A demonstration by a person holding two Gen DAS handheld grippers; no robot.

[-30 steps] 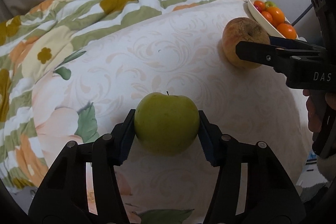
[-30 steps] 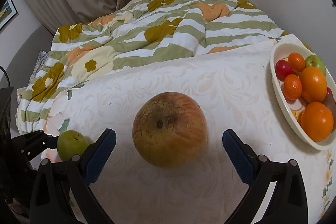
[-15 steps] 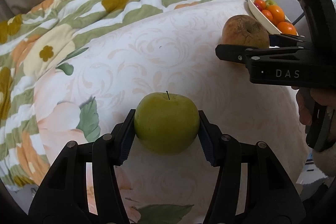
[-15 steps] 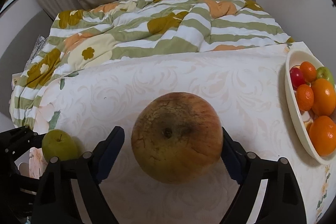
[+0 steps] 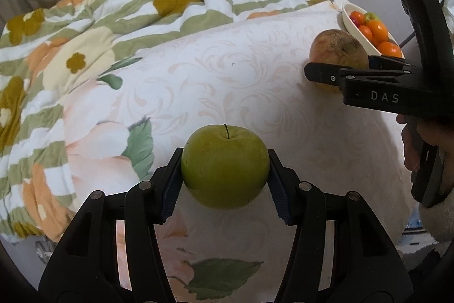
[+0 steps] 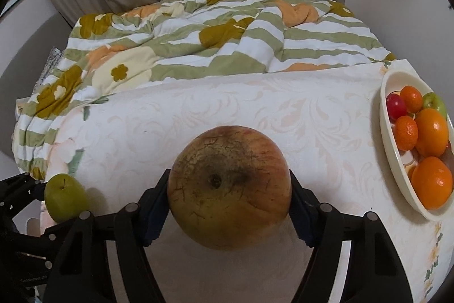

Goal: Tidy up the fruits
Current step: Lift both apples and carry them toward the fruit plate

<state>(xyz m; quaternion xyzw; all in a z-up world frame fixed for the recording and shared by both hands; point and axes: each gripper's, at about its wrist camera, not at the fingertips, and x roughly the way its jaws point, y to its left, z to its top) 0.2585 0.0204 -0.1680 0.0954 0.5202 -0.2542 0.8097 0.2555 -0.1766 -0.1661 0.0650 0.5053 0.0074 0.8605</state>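
Green and stem-up, one apple [image 5: 225,166] sits clamped between the pads of the left gripper [image 5: 225,183], both pads pressed against its sides, low over the white patterned tabletop [image 6: 255,110]. One larger russet apple [image 6: 229,186], blotched brown around its calyx, is pinched the same way in the right gripper [image 6: 229,206]. At the tabletop's right edge stands one cream oval bowl [image 6: 390,132] holding four orange citrus fruits [image 6: 431,128], one red fruit [image 6: 396,105] and one small green fruit [image 6: 434,101]. One striped floral quilt [image 6: 198,47] lies rumpled on the bed behind.
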